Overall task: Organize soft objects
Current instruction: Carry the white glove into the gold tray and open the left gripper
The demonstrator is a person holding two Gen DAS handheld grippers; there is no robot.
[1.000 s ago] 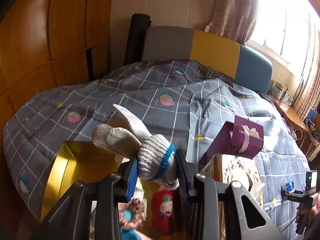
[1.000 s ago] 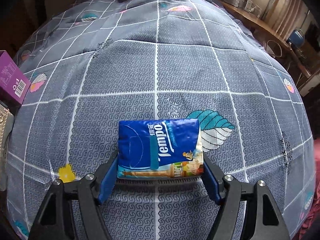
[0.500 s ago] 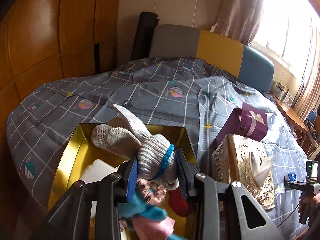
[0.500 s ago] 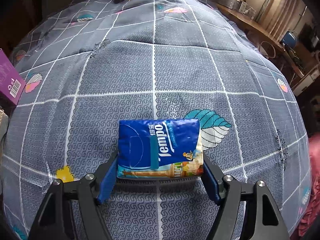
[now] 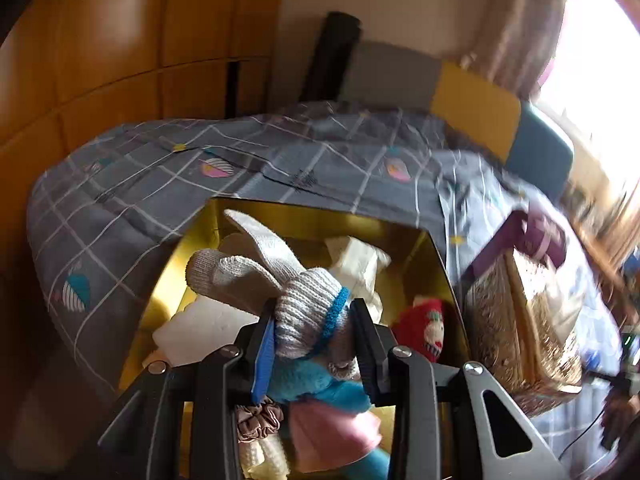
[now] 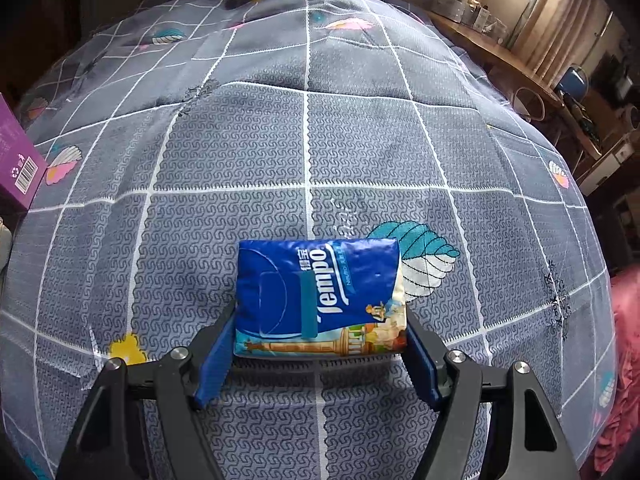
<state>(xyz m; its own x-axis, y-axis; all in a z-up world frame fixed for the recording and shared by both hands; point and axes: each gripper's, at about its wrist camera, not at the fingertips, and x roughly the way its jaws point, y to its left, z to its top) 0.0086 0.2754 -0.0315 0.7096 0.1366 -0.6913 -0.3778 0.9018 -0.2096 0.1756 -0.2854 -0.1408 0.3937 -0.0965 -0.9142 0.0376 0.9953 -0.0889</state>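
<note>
My left gripper [image 5: 314,332] is shut on a grey knit glove [image 5: 276,280] with a blue cuff band, held over an open gold box [image 5: 436,248] on the bed. Inside the box lie a white cloth [image 5: 356,260], a white pad [image 5: 200,326], a red knit doll [image 5: 424,330], a blue and pink soft toy [image 5: 328,416] and a beige scrunchie [image 5: 258,420]. My right gripper [image 6: 318,344] is shut on a blue Tempo tissue pack [image 6: 318,298], held just above the grey checked bedspread [image 6: 304,140].
A gold patterned tissue box [image 5: 520,320] and a purple gift box [image 5: 540,236] stand right of the gold box; the purple box [image 6: 16,156] also shows at the left edge of the right wrist view. Headboard [image 5: 460,96] behind, wooden shelf [image 6: 500,52] at right.
My left gripper has moved forward with the glove over the gold box, so more of the box's inside shows. My right gripper holds the tissue pack nearly still.
</note>
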